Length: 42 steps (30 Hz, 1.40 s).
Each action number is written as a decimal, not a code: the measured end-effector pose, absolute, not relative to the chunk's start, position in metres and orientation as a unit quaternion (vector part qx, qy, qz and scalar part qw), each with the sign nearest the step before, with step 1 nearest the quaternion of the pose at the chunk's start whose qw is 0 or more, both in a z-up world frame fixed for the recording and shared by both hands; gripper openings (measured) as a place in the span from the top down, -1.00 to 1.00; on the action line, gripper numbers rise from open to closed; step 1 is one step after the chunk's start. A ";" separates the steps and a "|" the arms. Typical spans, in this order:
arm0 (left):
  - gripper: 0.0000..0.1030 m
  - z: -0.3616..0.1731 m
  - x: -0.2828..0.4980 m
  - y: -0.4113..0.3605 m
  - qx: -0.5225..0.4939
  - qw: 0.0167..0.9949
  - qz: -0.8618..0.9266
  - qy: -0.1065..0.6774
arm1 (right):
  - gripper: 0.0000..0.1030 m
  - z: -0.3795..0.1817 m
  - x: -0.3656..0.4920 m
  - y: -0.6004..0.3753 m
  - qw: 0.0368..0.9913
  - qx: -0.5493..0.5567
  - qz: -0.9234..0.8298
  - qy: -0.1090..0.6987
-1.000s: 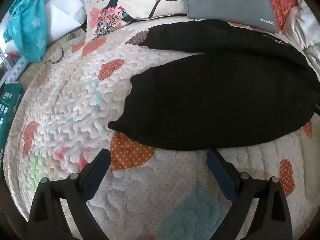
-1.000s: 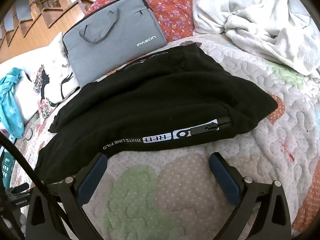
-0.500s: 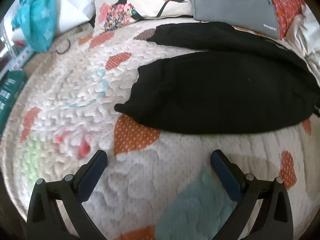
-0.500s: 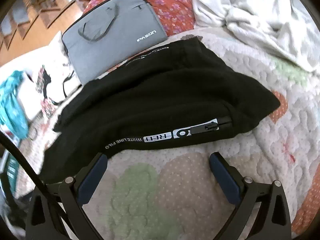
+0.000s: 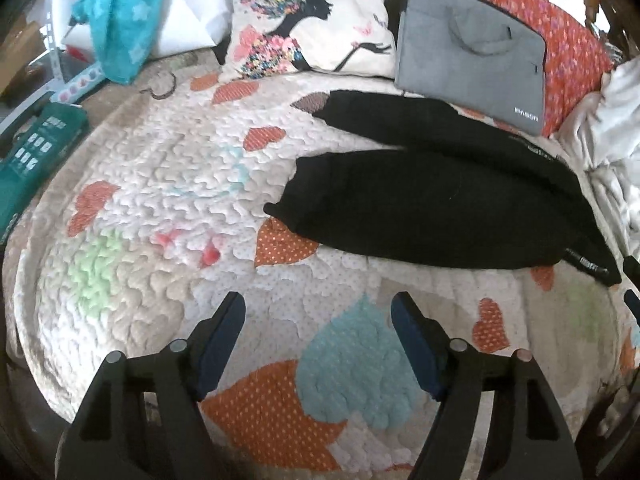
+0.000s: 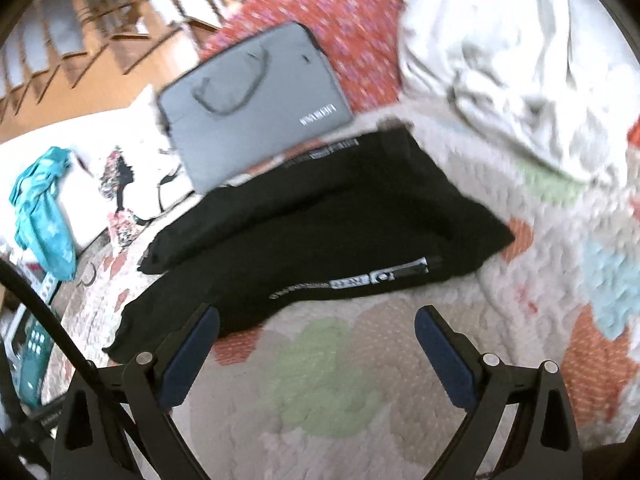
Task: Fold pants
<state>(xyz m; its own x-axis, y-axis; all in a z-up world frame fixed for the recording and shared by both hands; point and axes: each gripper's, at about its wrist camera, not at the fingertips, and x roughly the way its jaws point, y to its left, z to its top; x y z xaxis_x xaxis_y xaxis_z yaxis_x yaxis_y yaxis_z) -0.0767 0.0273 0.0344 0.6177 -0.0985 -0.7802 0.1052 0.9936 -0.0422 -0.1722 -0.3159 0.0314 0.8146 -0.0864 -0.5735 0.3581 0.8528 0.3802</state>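
Black pants (image 5: pixel 440 208) lie flat on the quilted bedspread (image 5: pixel 160 184), legs pointing left and slightly apart, waist to the right. In the right wrist view the same black pants (image 6: pixel 320 232) show a white-lettered side stripe and a zip pocket. My left gripper (image 5: pixel 318 312) hovers above bare quilt in front of the near leg; its jaws are closing with nothing between them. Held clear above the quilt near the waist end, my right gripper (image 6: pixel 316 324) stands open and empty.
A grey laptop bag (image 5: pixel 472 52) leans on a red floral pillow (image 5: pixel 572 48) behind the pants. A printed cushion (image 5: pixel 308 24), a teal cloth (image 5: pixel 120 20) and a green box (image 5: pixel 32 152) sit at the left. A crumpled white blanket (image 6: pixel 500 48) lies at the right.
Both grippers have lifted and drawn back from the pants, so the pants look smaller and farther. The left jaws stand narrower than before. The pants have not moved.
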 end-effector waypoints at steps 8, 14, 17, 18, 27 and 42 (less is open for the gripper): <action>-0.46 0.057 -0.100 0.014 -0.018 0.910 -0.068 0.409 | -0.96 0.058 -0.180 -0.277 0.934 0.198 -0.058 0.293; -0.46 0.062 -0.110 0.009 -0.008 0.918 -0.071 0.391 | -0.96 0.058 -0.180 -0.259 0.940 0.135 -0.079 0.304; -0.46 0.062 -0.110 0.011 -0.012 0.918 -0.069 0.389 | -0.96 0.056 -0.179 -0.262 0.938 0.136 -0.084 0.307; -0.46 0.062 -0.110 0.012 -0.014 0.918 -0.069 0.390 | -0.96 0.054 -0.178 -0.263 0.937 0.141 -0.084 0.309; -0.46 0.056 -0.106 0.007 -0.012 0.917 -0.071 0.392 | -0.96 0.041 -0.166 -0.264 0.925 0.152 -0.078 0.339; -0.46 0.039 -0.094 0.004 -0.011 0.906 -0.081 0.414 | -0.96 0.018 -0.147 -0.250 0.916 0.134 -0.078 0.370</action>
<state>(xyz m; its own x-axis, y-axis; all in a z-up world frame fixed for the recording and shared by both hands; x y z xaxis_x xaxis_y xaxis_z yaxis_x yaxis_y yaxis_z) -0.0935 0.0036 0.0393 0.6435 -0.1570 -0.7492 0.1380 0.9865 -0.0882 -0.1474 -0.2497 0.0183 0.7134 -0.0433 -0.6994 0.2417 0.9521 0.1875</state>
